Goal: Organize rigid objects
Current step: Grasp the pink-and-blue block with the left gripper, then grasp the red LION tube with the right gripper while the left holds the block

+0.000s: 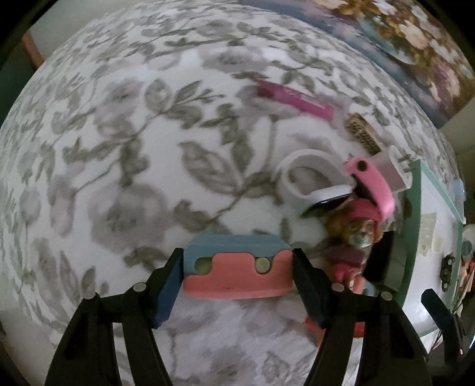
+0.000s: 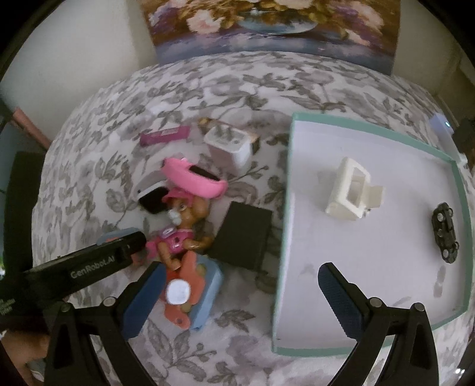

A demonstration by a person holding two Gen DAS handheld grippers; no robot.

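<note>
My left gripper (image 1: 237, 264) is shut on a blue and salmon block (image 1: 237, 267), held above the flowered cloth. In the right wrist view the left gripper body (image 2: 89, 261) reaches in from the left and hides most of that block. My right gripper (image 2: 240, 282) is open and empty, over the left edge of the white tray with a green rim (image 2: 356, 237). The tray holds a white plastic part (image 2: 353, 190) and a black toy car (image 2: 445, 231). A dog figure in pink (image 2: 184, 225) lies beside a pink band (image 2: 193, 178).
On the cloth lie a magenta bar (image 2: 164, 135), a white box (image 2: 228, 142), a black flat box (image 2: 243, 234), a second blue and salmon block with a white disc (image 2: 190, 294), and a brown strip (image 1: 363, 138). A flower painting (image 2: 267, 26) leans at the back.
</note>
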